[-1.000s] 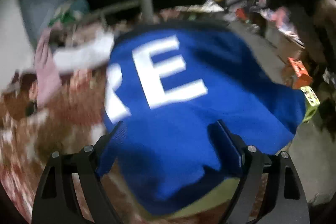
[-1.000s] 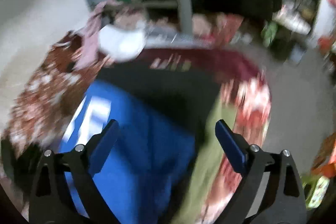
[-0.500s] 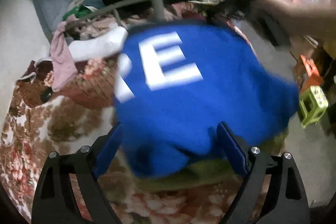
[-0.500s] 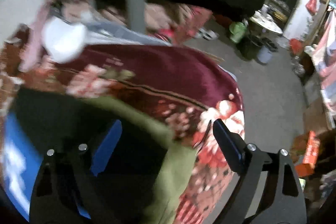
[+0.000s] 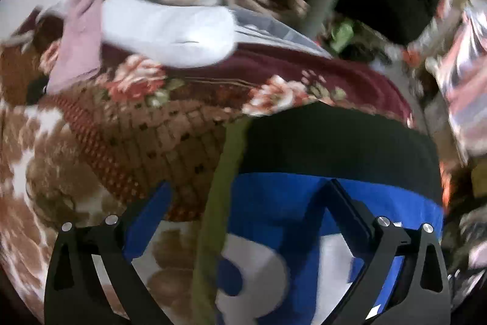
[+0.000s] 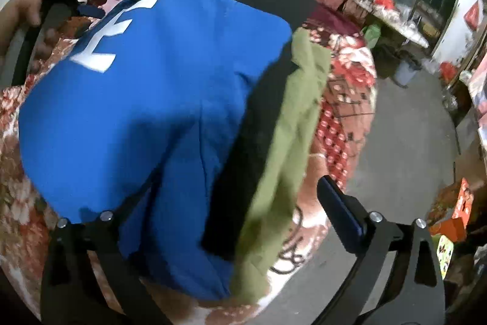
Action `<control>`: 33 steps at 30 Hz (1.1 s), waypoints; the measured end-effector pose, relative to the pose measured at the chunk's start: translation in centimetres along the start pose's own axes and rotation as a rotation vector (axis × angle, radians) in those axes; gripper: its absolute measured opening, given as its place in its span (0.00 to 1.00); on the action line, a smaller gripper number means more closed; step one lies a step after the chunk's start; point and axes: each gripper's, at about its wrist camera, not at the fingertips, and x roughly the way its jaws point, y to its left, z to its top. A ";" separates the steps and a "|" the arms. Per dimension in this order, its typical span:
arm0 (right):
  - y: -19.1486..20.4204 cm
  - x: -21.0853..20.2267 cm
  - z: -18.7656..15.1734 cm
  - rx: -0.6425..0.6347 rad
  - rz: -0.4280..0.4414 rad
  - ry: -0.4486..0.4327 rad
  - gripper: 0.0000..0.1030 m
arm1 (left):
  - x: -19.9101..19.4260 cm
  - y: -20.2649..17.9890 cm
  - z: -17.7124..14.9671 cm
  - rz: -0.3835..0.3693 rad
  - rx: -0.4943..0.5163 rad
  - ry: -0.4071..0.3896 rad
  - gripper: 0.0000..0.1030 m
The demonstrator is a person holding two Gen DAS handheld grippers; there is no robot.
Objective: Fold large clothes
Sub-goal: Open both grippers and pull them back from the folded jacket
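We see the blue garment point(image 6: 146, 118) lying over a black layer point(image 6: 243, 142) and green cloth point(image 6: 289, 148) on the floral blanket point(image 5: 91, 142). Left tongs point(image 5: 246, 203) and right tongs point(image 6: 219, 203) both stand apart, gripping nothing.

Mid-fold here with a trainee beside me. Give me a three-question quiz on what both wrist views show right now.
1. True or false: the blue garment carries white lettering.
2. Which colour is the cloth lying along the blue garment's right edge in the right wrist view? A) olive green B) yellow C) orange
3. Fill in: the jaws of the left gripper and the right gripper both stand ____.

Key
1. True; a white letter shows near its far left corner.
2. A; the green cloth sits beside a black garment.
3. Open, with the fabric passing between them, not pinched.
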 end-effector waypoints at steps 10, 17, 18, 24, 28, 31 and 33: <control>0.1 -4.3 0.6 0.032 -0.051 -0.031 0.95 | -10.6 -0.3 -7.6 0.027 -0.005 -0.214 0.95; 1.6 -11.4 0.3 0.066 -0.042 -0.086 0.95 | -16.2 -5.9 -15.3 -0.107 0.078 -0.167 0.95; 1.8 -12.9 0.3 0.058 -0.035 -0.090 0.95 | -17.5 -6.2 -15.9 -0.114 0.075 -0.172 0.95; 0.8 -23.4 1.9 0.093 0.011 -0.101 0.95 | -27.8 -8.6 -17.1 -0.109 0.037 -0.162 0.95; 0.4 -30.7 3.5 0.097 0.034 -0.133 0.95 | -34.2 -10.9 -17.4 -0.122 0.029 -0.186 0.95; 0.3 -33.9 4.3 0.080 0.072 -0.142 0.95 | -36.2 -12.3 -17.9 -0.109 0.036 -0.183 0.95; 0.3 -35.3 4.6 0.038 0.061 -0.137 0.95 | -37.4 -13.1 -18.4 -0.084 0.038 -0.194 0.95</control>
